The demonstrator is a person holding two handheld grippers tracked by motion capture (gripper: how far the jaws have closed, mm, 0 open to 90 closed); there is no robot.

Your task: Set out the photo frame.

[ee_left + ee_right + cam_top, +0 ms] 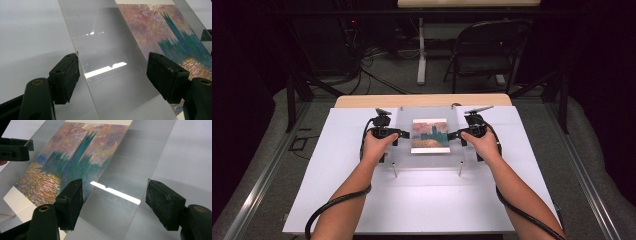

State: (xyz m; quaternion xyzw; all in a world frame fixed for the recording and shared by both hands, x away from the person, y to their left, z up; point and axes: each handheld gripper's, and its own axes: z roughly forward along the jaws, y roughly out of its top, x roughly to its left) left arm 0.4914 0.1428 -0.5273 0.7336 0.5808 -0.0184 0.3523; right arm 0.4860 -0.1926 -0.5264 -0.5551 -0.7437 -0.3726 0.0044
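A clear acrylic sheet (404, 150) lies over a painted print (430, 135) of a blue-green tower under a pink sky, in the middle of a white board (412, 205). My left gripper (399, 135) is at the sheet's left edge and my right gripper (453, 135) at its right edge, each held in a hand. In the left gripper view the left gripper (113, 75) is open, its jaws wide apart around the sheet (107, 37) beside the print (170, 32). The right gripper (113, 202) is likewise open around the sheet (132, 165), near the print (75, 157).
Two short metal posts (395, 170) (460, 169) stand at the sheet's near edge. The board rests on a wooden table (422, 100). Behind it are a folding chair (487, 50), a white table leg (421, 50) and floor cables. Black cables trail from both grippers.
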